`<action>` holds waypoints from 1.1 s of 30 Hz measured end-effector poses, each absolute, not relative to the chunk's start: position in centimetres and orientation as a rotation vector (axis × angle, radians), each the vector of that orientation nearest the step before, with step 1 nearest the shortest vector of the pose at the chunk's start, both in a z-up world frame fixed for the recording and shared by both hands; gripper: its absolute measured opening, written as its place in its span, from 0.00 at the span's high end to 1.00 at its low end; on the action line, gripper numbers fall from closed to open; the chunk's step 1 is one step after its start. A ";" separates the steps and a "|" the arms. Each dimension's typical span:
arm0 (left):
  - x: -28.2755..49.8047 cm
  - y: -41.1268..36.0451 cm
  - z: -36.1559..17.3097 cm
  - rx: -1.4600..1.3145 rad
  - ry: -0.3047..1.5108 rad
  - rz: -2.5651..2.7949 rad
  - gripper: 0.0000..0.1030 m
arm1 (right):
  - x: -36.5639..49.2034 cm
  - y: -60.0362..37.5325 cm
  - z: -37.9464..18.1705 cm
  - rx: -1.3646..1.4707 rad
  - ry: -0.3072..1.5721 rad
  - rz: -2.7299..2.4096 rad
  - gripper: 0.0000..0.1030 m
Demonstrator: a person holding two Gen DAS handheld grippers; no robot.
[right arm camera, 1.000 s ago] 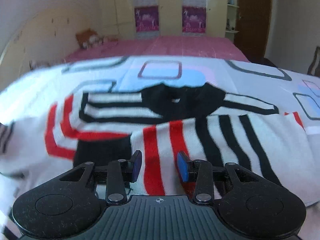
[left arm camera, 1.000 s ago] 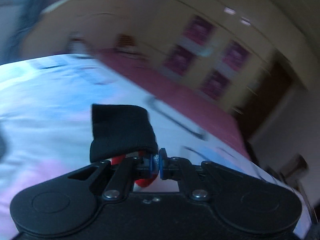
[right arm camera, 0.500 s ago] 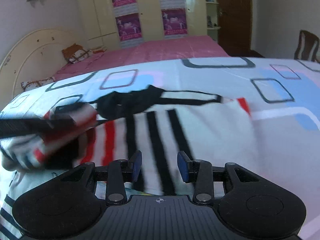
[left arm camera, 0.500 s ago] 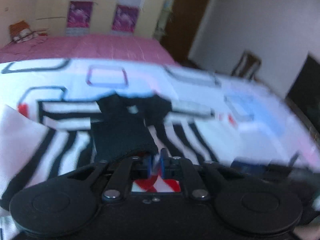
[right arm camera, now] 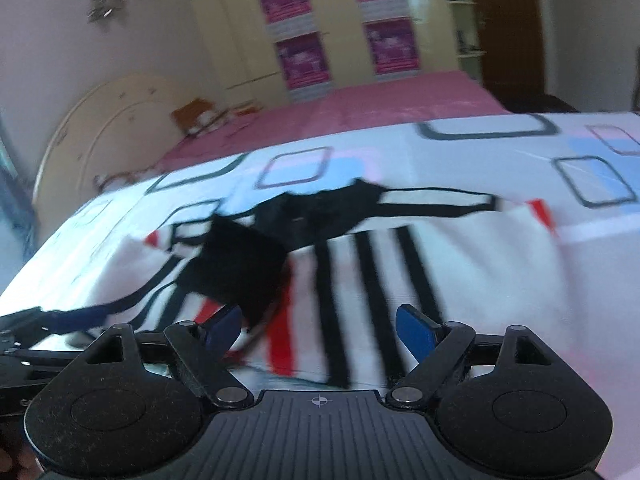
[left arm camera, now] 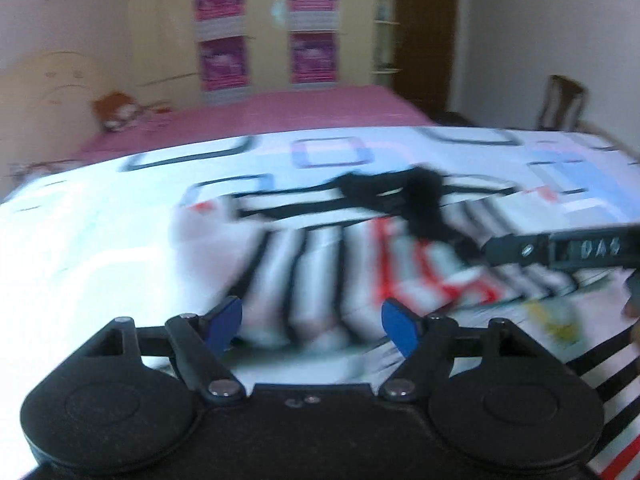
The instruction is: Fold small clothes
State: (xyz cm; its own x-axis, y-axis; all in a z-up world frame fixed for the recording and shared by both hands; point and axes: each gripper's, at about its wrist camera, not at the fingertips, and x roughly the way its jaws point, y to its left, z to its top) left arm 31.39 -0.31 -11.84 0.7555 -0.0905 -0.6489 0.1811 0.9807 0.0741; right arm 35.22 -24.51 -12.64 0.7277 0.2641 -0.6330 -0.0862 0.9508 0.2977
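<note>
A small white top with black and red stripes [left arm camera: 320, 256] lies on the bed, its black collar [left arm camera: 420, 196] at the far side. In the right wrist view the top [right arm camera: 440, 264] has a black cuff [right arm camera: 236, 268] folded over its left part. My left gripper [left arm camera: 312, 320] is open and empty, just short of the top's near edge. My right gripper [right arm camera: 318, 326] is open and empty over the top's lower edge. Part of the right gripper's body [left arm camera: 560, 248] shows at the right of the left wrist view. Both views are blurred.
The bed sheet [right arm camera: 500, 152] is white with blue and grey squares. A pink cover [left arm camera: 260, 116] lies beyond it, with a toy [left arm camera: 116, 112] by the headboard [right arm camera: 104, 128]. Wardrobes with purple posters [right arm camera: 304, 20] stand behind. A chair [left arm camera: 560, 100] stands at the right.
My left gripper has opened and let go of the black cuff, which now lies folded over the top. My right gripper has opened wider. Both cameras have shifted.
</note>
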 end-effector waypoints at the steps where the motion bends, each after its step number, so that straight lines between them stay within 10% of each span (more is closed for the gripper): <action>1: 30.9 0.7 -12.0 0.143 0.701 -0.114 0.26 | 35.5 -23.7 -12.8 0.235 0.736 0.205 0.19; 6: 30.7 4.3 -13.5 0.146 0.751 0.039 0.27 | 37.3 -19.9 -13.5 0.134 0.731 0.204 0.21; 13: 33.1 3.8 -14.4 0.184 0.724 0.057 0.49 | 39.3 -20.0 -14.2 0.139 0.748 0.173 0.95; 21: 33.1 3.4 -15.4 0.210 0.715 0.014 0.74 | 37.6 -27.1 -12.7 0.237 0.702 0.039 0.95; 30: 33.8 5.1 -15.5 0.108 0.762 -0.036 0.78 | 36.3 -30.2 -16.2 0.369 0.805 0.000 0.94; 33: 33.9 5.9 -14.9 0.059 0.794 -0.047 0.73 | 35.6 -30.8 -14.9 0.333 0.779 -0.027 0.56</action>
State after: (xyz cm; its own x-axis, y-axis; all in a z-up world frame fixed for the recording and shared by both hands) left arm 33.94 5.89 -14.88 0.6999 -0.0201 -0.7139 0.0648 0.9973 0.0355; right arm 35.56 -30.82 -14.92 0.7140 0.0984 -0.6932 0.1461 0.9473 0.2849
